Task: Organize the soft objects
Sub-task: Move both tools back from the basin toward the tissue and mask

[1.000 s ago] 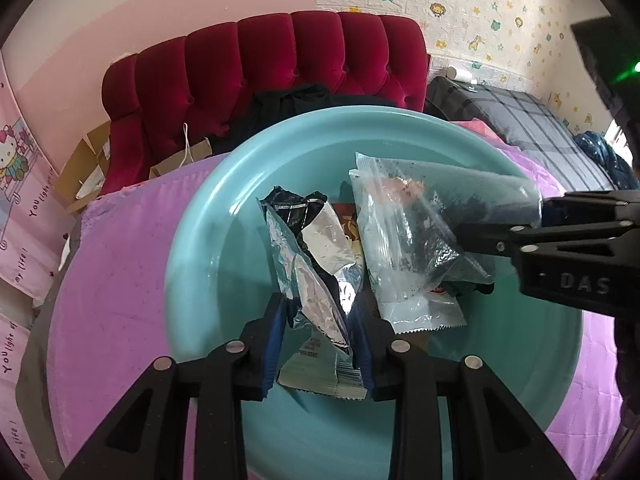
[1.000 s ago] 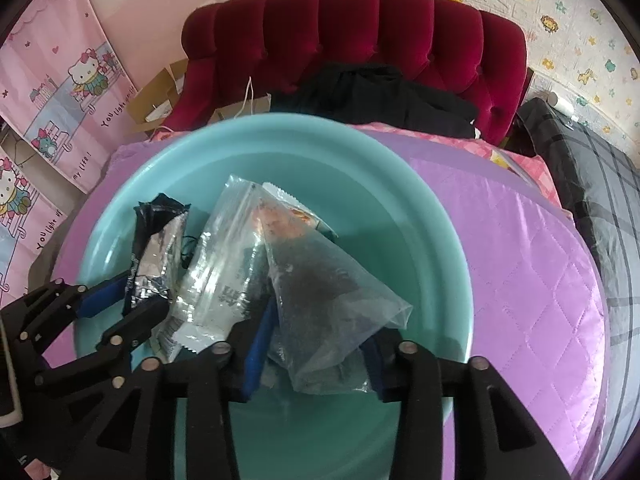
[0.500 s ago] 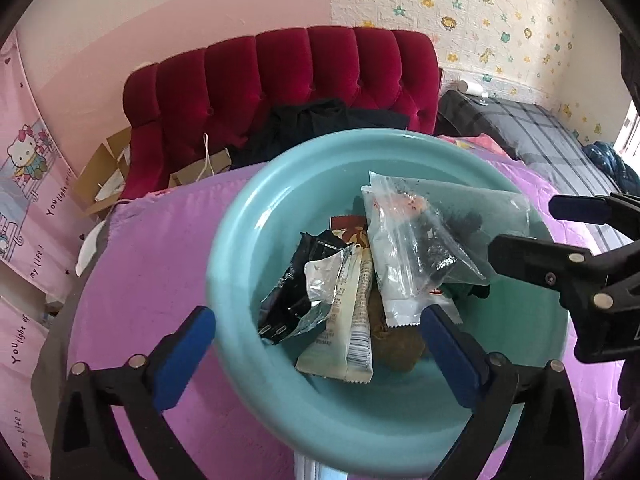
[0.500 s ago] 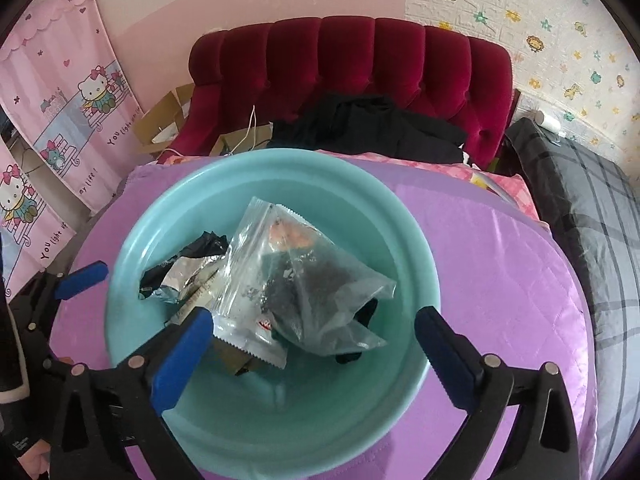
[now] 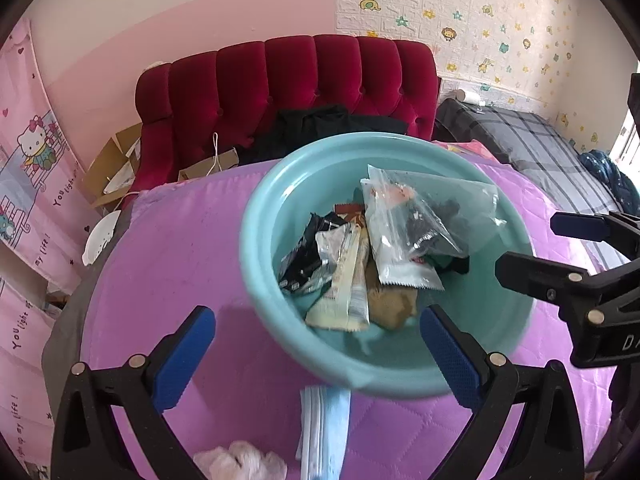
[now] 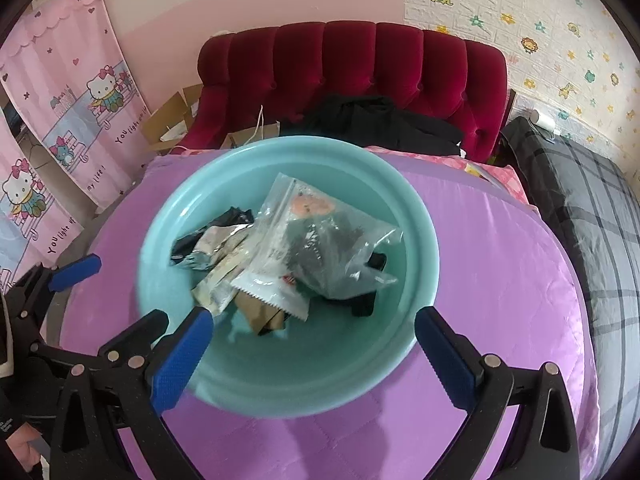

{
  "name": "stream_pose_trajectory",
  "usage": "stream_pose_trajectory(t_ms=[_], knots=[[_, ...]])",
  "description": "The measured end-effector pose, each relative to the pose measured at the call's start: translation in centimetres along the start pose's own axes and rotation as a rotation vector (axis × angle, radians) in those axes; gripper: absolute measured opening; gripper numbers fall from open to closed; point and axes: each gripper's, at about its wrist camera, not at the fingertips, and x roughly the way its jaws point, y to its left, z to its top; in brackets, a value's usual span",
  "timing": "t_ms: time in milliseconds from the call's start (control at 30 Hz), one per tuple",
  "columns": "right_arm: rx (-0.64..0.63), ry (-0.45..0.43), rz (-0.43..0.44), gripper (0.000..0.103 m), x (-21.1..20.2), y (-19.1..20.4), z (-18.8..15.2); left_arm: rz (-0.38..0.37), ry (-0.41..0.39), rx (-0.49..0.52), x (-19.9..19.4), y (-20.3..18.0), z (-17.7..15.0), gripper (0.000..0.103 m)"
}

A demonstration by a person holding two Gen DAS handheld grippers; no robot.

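Lying tilted in teal basin (image 6: 420, 216), clear bag (image 6: 320, 240), both grippers (image 5: 316, 344) (image 6: 312, 344) spread wide.

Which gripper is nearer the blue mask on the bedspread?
Left. The left gripper hangs open just above the mask, which lies on the bedspread below the basin rim. The right gripper is open over the basin; its view doesn't show the mask.

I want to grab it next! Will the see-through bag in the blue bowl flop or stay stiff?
The clear plastic bag would probably flop and sag: its film looks thin and crinkled. It may feel slippery, since it is shiny. It likely weighs little, because it rests on the other packets in the teal basin without visibly squashing them.
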Motion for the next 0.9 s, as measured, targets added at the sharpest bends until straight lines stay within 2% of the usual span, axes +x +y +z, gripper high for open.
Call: stream_pose_trajectory(t_ms=[433,900], knots=[[-0.019,-0.007,0.025,0.103,-3.2,2.7,-3.8,0.021,-0.040,0.000,-4.7,0.4,-3.6,0.103],[-0.044,0.011,0.022,0.103,-4.6,4.7,-8.8,0.021,-0.028,-0.034,-7.9,1.5,-9.1,0.103]])
